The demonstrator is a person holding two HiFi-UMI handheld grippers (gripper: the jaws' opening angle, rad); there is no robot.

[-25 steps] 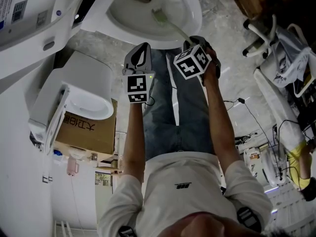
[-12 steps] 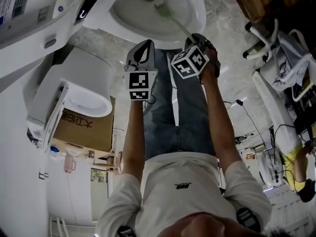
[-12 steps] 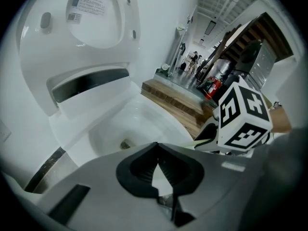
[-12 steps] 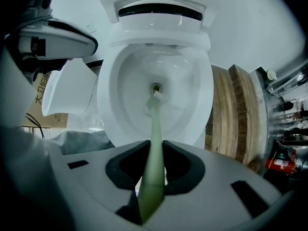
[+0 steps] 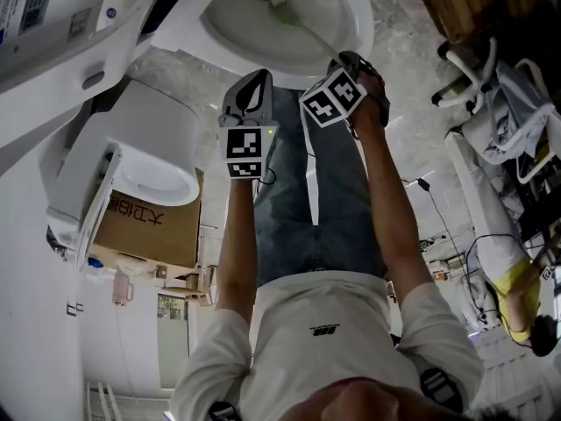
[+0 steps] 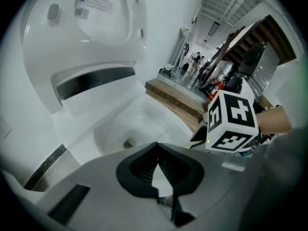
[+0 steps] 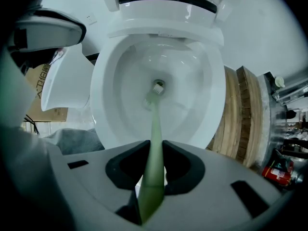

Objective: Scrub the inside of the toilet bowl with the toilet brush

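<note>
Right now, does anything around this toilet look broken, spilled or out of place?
Nothing looks broken or spilled. The green toilet brush reaches into the toilet bowl, held in the right gripper. Oddest is the setting: another white toilet fixture stands by a cardboard box, and wooden boards are stacked beside the bowl.

White T-shirt (image 5: 324,340) and blue jeans (image 5: 302,209); grey left gripper (image 5: 256,82).

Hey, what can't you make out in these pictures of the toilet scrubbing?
Toilet brush head, right gripper view: too small to show whether bristles touch the toilet bowl.
Handle's lower end, same view: hidden within the right gripper.
Lid label, left gripper view: print too small.
</note>
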